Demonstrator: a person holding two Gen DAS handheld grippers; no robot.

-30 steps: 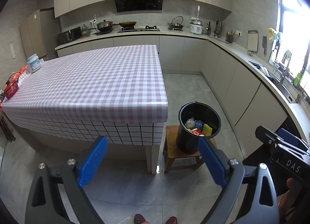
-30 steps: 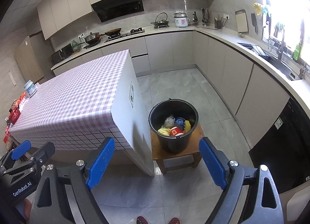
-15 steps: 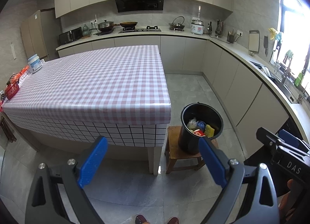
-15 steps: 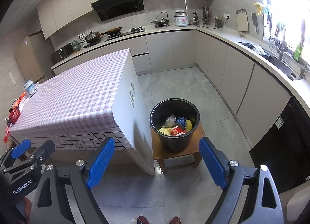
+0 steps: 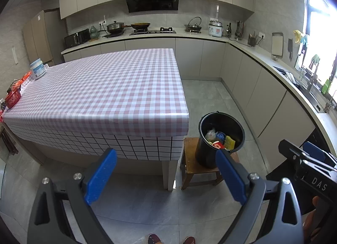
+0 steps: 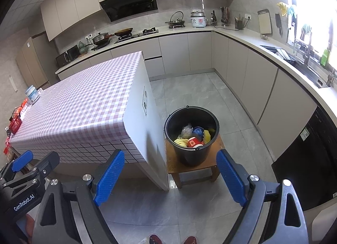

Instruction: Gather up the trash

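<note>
Pale grey cabinets and a long counter wrap this kitchen, with a table under a pink-and-white checked cloth filling the left side. At its far left edge stand a white lidded tub and a small red basket, pushed well out of the working area. Right of the table's corner, a black plastic bucket sits on a low brown wooden stool, probably raised so dropping rubbish in is easier. Inside lies mixed trash: a crumpled clear bag, something blue, yellow pieces and a red-and-white cup. Both tools hang back over the floor, well apart from the bucket. The left gripper is spread wide and carries nothing; the right gripper is likewise wide and bare. Collection looks finished, judging by the bare cloth.
</note>
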